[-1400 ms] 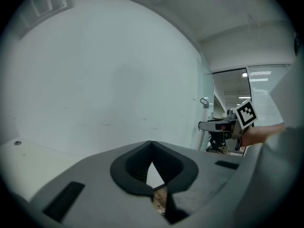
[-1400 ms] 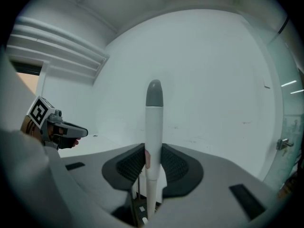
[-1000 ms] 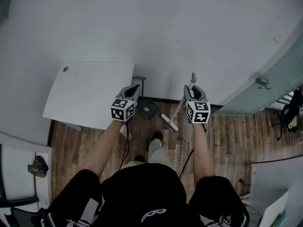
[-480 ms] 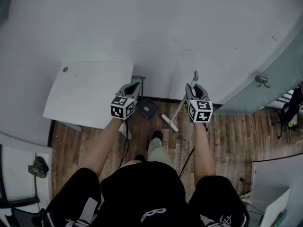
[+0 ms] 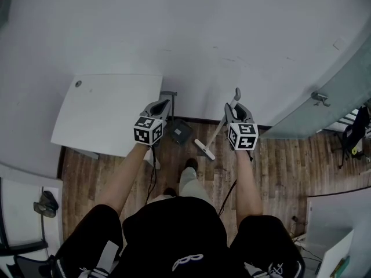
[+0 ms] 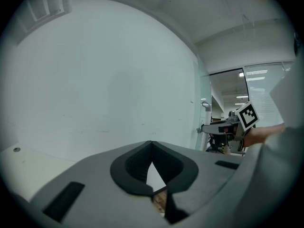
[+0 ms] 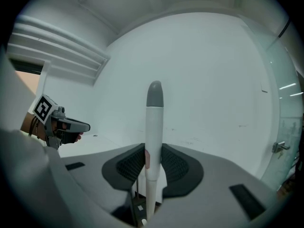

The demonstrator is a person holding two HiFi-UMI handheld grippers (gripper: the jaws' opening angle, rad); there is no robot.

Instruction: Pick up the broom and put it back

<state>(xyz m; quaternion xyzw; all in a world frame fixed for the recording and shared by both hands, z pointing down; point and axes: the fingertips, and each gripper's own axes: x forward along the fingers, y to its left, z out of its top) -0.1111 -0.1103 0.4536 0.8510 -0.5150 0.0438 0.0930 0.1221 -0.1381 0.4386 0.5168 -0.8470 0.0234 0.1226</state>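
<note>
The broom has a white handle (image 7: 153, 127) with a grey cap (image 5: 236, 91) and a pale head (image 5: 203, 149) resting on the wood floor. It stands nearly upright close to the white wall. My right gripper (image 5: 233, 109) is shut on the upper handle, which rises between the ribbed pads (image 7: 129, 164) and juts above the jaws. My left gripper (image 5: 164, 104) is held level to the left, away from the broom, its jaws shut with nothing between them (image 6: 152, 145). Each gripper shows in the other's view: the right gripper (image 6: 232, 126), the left gripper (image 7: 64, 126).
A dark dustpan (image 5: 181, 133) with an upright handle stands on the floor between the grippers, by the wall. A white table (image 5: 104, 112) is at the left, under the left gripper. A glass door with a metal handle (image 5: 317, 97) is at the right. The person's legs are below.
</note>
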